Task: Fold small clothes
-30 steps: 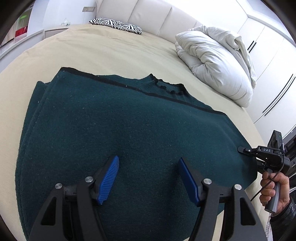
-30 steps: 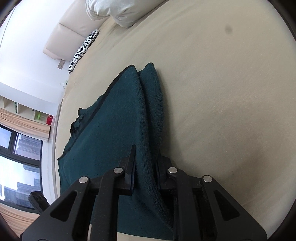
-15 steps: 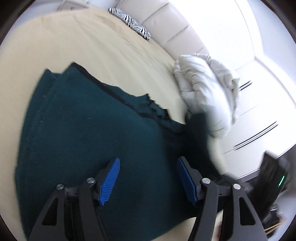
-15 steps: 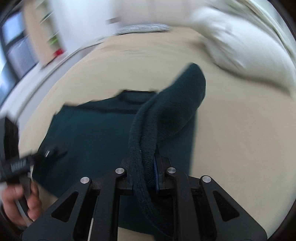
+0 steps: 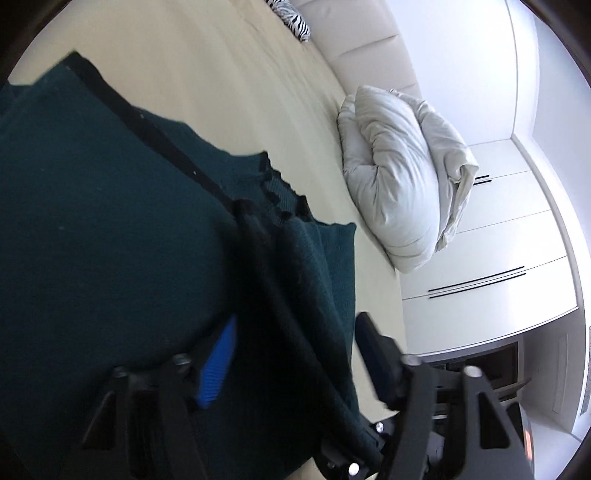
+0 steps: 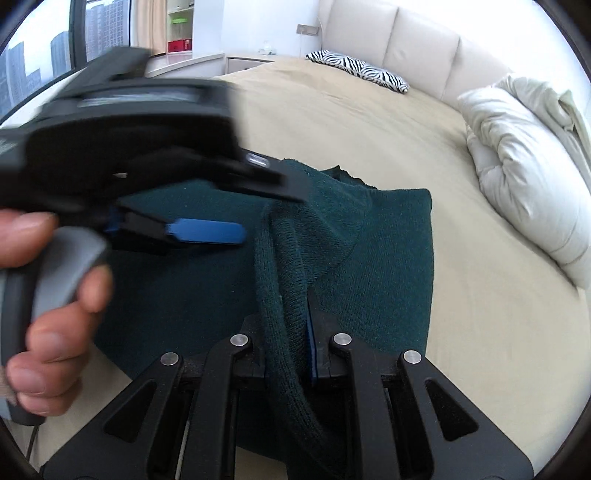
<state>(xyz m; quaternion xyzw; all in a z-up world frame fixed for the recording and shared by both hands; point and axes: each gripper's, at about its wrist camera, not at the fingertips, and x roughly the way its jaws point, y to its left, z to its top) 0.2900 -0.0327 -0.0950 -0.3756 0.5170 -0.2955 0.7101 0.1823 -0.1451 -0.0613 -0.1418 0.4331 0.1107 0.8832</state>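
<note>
A dark green knit sweater (image 5: 92, 229) with black trim lies on the beige bed (image 5: 229, 81). My right gripper (image 6: 286, 332) is shut on a bunched fold of the sweater (image 6: 280, 258) and holds it lifted over the flat part (image 6: 388, 258). My left gripper (image 5: 291, 354) is open, its blue-padded fingers either side of that raised fold (image 5: 295, 302). It also shows in the right wrist view (image 6: 229, 210), held in a hand at the left, blurred.
A crumpled white duvet (image 5: 402, 184) lies at the bed's right side (image 6: 524, 177). A zebra-print pillow (image 6: 358, 70) sits by the padded headboard (image 6: 406, 33). White wardrobe doors (image 5: 498, 240) stand beyond the bed. A window and shelves (image 6: 177, 26) are at the far left.
My right gripper has swung the sweater's right edge up and across over the body. My left gripper has turned right, and the raised fold now runs between its open fingers.
</note>
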